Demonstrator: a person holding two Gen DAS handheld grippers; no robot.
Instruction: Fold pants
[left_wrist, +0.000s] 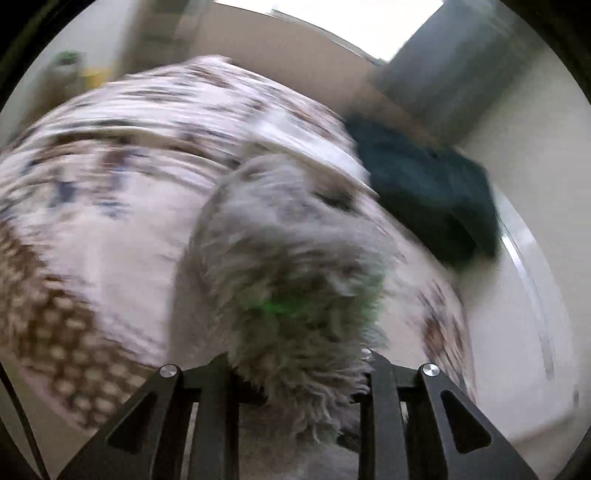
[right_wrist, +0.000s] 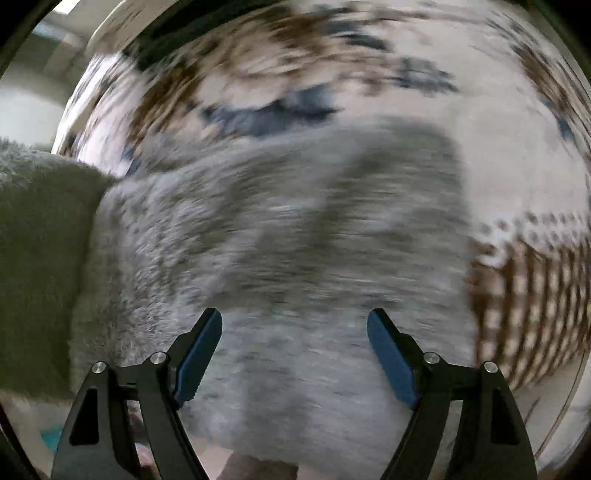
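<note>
Two grippers: both over a patterned white-and-brown bedspread (left_wrist: 110, 206)
Left gripper (left_wrist: 299, 373): fingers pinching fluffy grey fleece pants (left_wrist: 288, 258)
Right gripper (right_wrist: 294, 332): fingers spread above the pants (right_wrist: 295, 240), gripping nothing

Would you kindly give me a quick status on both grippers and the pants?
Left gripper shut on fluffy grey pants, lifted. Right gripper open above them. Dark teal cloth lies aside, clear.
</note>
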